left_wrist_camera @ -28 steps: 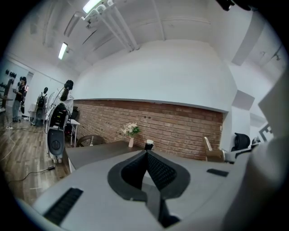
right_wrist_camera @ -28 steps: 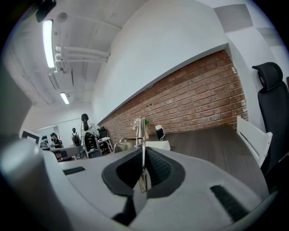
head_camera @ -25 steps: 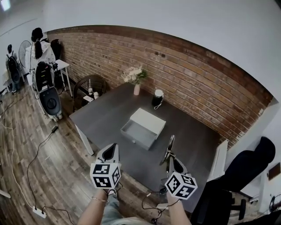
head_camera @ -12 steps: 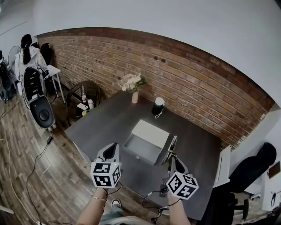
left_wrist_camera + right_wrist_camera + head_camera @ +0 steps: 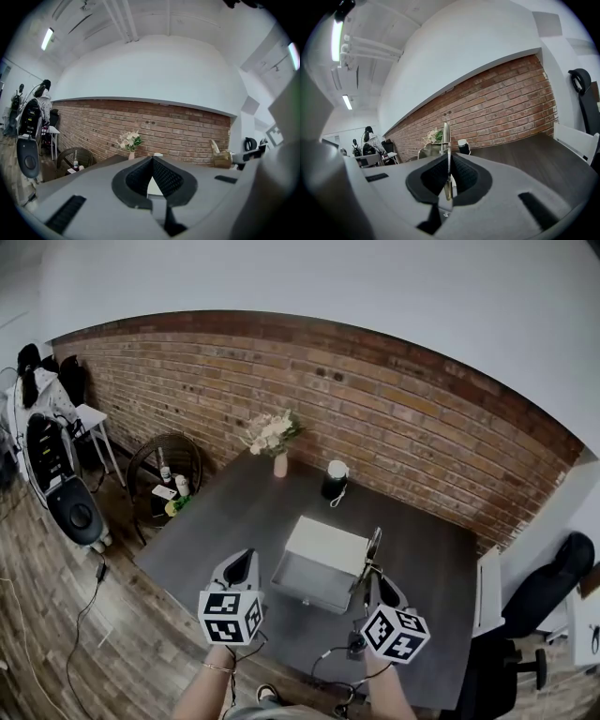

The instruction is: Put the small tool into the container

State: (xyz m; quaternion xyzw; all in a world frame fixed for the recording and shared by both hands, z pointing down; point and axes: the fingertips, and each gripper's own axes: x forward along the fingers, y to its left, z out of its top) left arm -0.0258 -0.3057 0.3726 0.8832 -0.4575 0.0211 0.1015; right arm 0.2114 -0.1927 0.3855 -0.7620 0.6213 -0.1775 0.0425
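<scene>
The container (image 5: 314, 576) is a white box with an open grey drawer, standing mid-way on the dark table (image 5: 234, 517). My right gripper (image 5: 373, 576) hovers at the drawer's right front corner and is shut on the small tool (image 5: 372, 545), a thin metal strip that sticks up past the jaws. In the right gripper view the small tool (image 5: 446, 136) stands pinched in the right gripper (image 5: 448, 165). My left gripper (image 5: 241, 561) is left of the drawer, above the table's near edge. The left gripper (image 5: 151, 161) has its jaws together with nothing in them.
A vase of flowers (image 5: 272, 442) and a dark jar with a white lid (image 5: 334, 479) stand at the table's far side by the brick wall. A wicker chair (image 5: 159, 474) with bottles sits left of it. A black office chair (image 5: 544, 596) is to the right. Cables (image 5: 349, 649) lie at the near edge.
Both grippers have moved forward over the table toward the box, which now lies just beyond and between them. The right gripper still holds the tool; both stay shut.
</scene>
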